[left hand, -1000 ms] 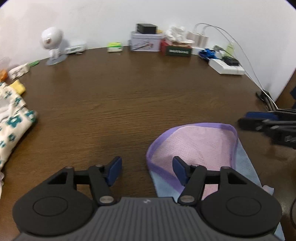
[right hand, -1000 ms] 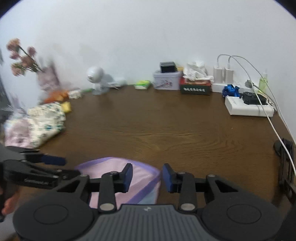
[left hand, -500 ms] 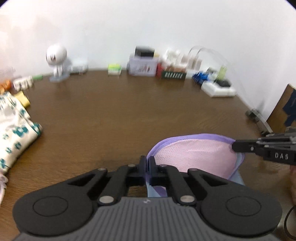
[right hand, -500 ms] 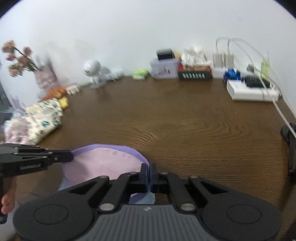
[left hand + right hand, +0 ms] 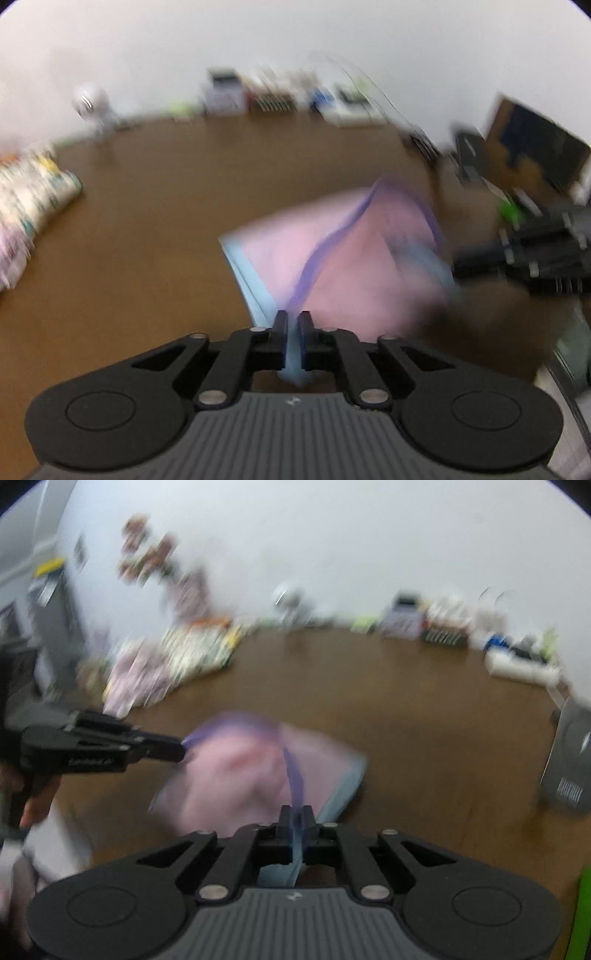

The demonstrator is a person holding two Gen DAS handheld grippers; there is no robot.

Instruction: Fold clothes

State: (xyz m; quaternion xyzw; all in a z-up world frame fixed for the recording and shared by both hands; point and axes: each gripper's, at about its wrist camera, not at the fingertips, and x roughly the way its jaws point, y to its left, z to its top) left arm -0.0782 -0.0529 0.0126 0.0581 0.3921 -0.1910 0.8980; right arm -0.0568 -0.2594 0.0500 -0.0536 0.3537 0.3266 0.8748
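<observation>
My left gripper (image 5: 293, 325) pinches the pink garment (image 5: 354, 258) by its purple-trimmed edge, pads pressed onto the cloth. My right gripper (image 5: 295, 818) grips the same garment at the opposite side of that trim, jaws closed on it. The garment hangs stretched between the two over the near part of the brown table (image 5: 155, 221), its pale blue hem (image 5: 251, 280) drooping toward the wood. Both views are blurred. A pile of patterned clothes (image 5: 170, 668) sits well apart at the far left; small clutter (image 5: 280, 96) lines the back wall. The middle of the table is bare.
</observation>
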